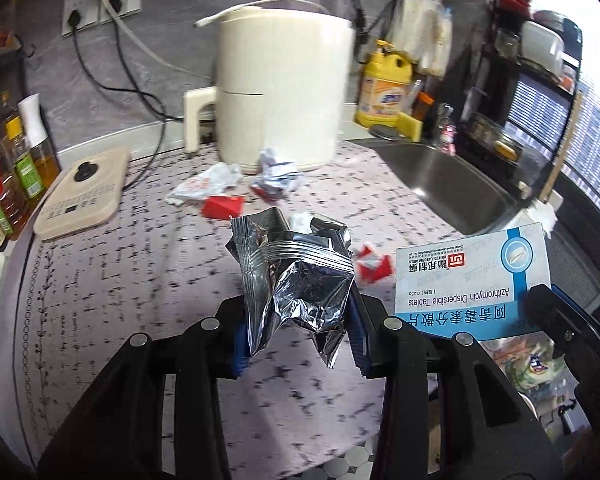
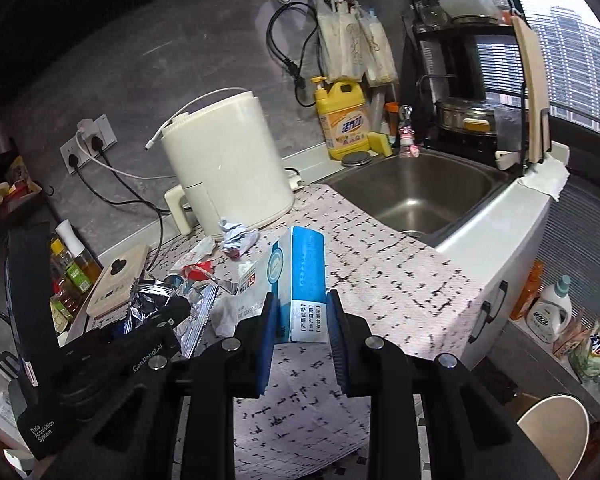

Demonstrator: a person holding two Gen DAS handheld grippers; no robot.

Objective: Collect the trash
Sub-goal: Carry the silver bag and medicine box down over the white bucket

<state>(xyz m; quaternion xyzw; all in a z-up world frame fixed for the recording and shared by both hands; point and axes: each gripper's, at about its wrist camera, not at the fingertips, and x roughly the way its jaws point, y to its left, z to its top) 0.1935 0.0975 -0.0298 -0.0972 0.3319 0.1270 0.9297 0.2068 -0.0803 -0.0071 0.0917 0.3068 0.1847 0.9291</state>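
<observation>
Your left tongs pinch a crumpled foil wrapper above the patterned tabletop; your right tongs clamp a blue-and-white medicine box. More scraps lie near the back edge by the cream appliance, with the steel sink at the right end under the window.

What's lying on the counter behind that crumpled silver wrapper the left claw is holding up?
Behind the silver wrapper lie a red scrap, a white plastic wrapper, a crumpled paper ball and the cream appliance. Whatever sits directly behind the foil is covered.
</observation>
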